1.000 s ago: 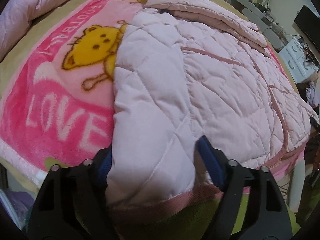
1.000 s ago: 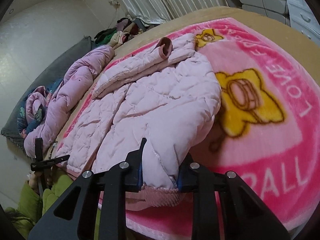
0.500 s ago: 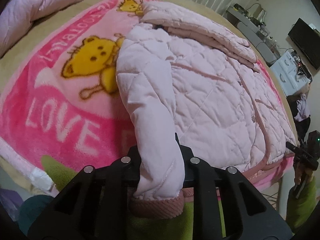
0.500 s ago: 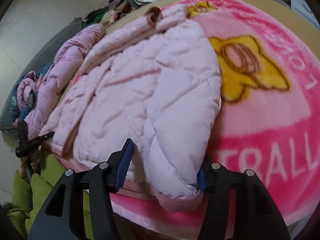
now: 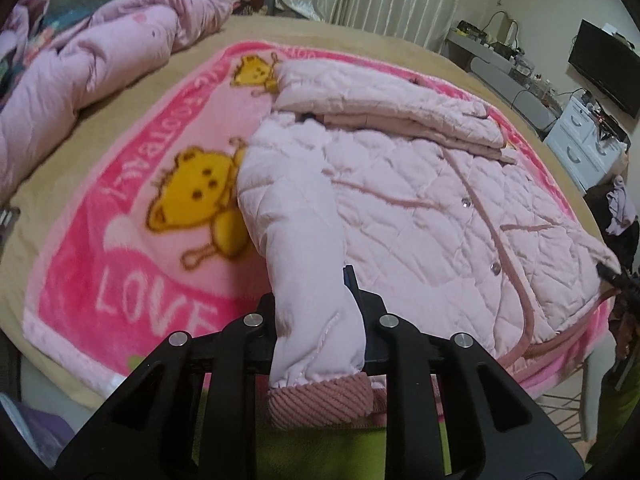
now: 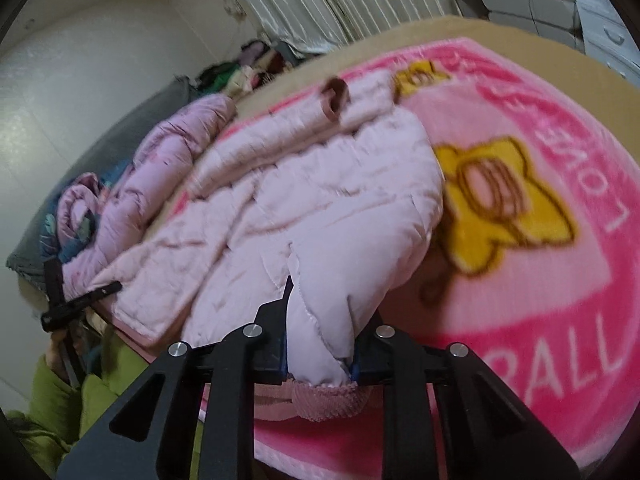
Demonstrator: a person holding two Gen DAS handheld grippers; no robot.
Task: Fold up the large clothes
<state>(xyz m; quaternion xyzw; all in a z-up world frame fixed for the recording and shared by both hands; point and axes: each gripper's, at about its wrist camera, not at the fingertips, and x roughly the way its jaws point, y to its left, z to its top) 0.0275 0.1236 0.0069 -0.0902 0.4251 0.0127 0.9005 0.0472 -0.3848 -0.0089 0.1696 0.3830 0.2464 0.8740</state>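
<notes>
Your left gripper [image 5: 320, 320] is clamped on one puffy sleeve [image 5: 296, 216] of the quilted pale-pink jacket [image 5: 440, 208], just above its ribbed corduroy cuff [image 5: 320, 404]. Your right gripper [image 6: 320, 344] has the other sleeve [image 6: 340, 280] between its jaws, which are closing with the pads pressing the padded fabric. The jacket lies front-up, diamond-stitched with small snaps, on a fleecy pink blanket [image 5: 120, 248] printed with yellow cartoon figures, over the tan bed [image 5: 360, 40].

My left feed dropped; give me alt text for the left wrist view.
The left gripper is shut on a sleeve of the pale pink quilted jacket, just above its ribbed cuff. The jacket lies on a pink cartoon blanket on a bed.
</notes>
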